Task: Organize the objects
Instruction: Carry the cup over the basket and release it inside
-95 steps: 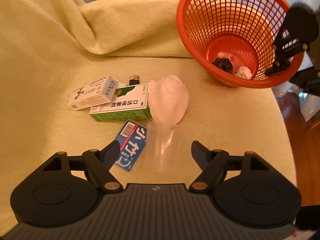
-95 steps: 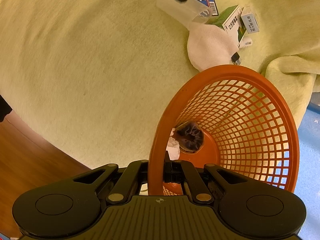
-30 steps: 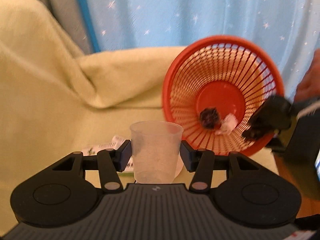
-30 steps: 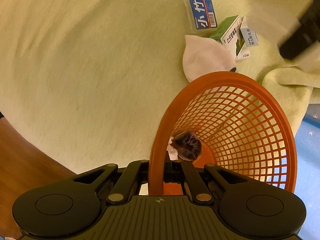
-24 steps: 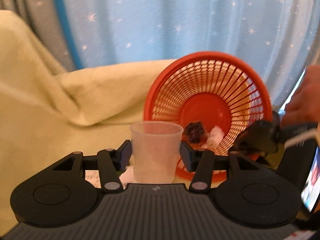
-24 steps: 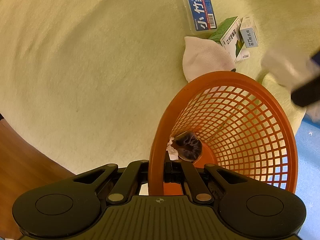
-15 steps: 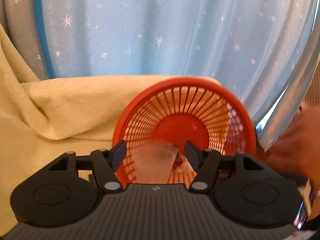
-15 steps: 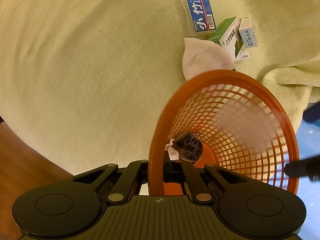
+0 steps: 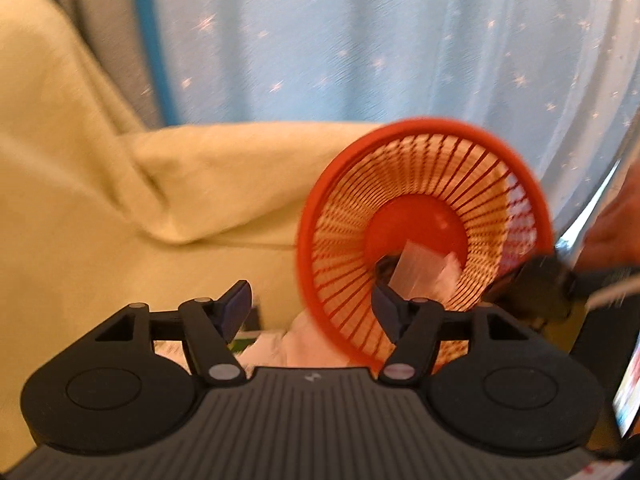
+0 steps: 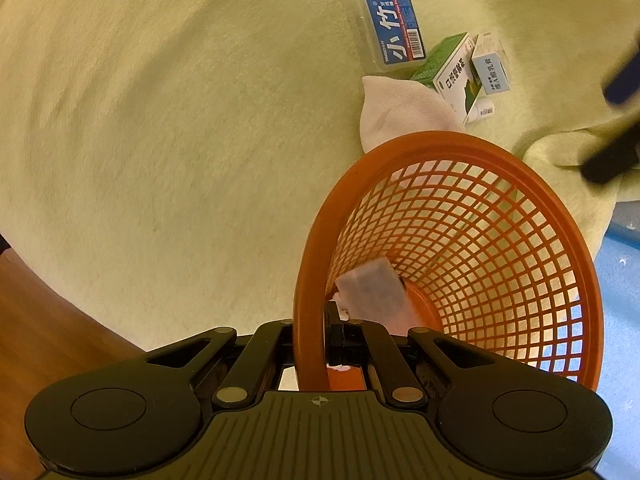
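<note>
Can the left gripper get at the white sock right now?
Probably yes. The left gripper is open and empty, and the white sock lies exposed on the blanket, though the tilted orange basket rim covers its near edge.

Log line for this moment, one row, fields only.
left gripper: open, empty | right gripper: shut on basket rim | clear cup: in orange basket | boxes, white cloth: on blanket

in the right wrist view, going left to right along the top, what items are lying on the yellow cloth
blue packet → green box → small white and blue box
</note>
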Demonstrator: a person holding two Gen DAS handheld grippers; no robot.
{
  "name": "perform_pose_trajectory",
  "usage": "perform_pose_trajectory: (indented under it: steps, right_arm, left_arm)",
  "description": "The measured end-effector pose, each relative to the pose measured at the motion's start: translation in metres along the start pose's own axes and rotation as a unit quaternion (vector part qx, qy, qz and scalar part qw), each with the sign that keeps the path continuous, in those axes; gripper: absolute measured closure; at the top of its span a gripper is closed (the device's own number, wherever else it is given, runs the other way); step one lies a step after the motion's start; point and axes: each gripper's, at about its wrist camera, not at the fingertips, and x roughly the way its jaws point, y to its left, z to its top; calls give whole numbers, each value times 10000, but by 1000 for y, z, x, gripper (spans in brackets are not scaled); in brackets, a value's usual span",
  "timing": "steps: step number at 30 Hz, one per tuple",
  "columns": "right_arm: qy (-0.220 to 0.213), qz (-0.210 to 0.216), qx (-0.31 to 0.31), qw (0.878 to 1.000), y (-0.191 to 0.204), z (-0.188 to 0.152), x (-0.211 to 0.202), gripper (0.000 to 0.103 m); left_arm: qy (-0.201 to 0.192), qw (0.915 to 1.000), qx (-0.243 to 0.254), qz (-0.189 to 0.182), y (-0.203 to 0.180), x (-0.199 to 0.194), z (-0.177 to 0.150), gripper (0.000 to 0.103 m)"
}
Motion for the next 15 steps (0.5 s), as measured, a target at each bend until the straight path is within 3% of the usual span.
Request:
perform_pose_trajectory:
  steps: [8,15]
  right_arm:
    - [-3,23,91,10000,-3,-2,-2,103]
    - [-2,29,93,10000,-2,0,-2,103]
  left_arm:
    - [575,9969,52,528,21,0,-57,32]
    - [962,9925,147,742,25,20,-99,31]
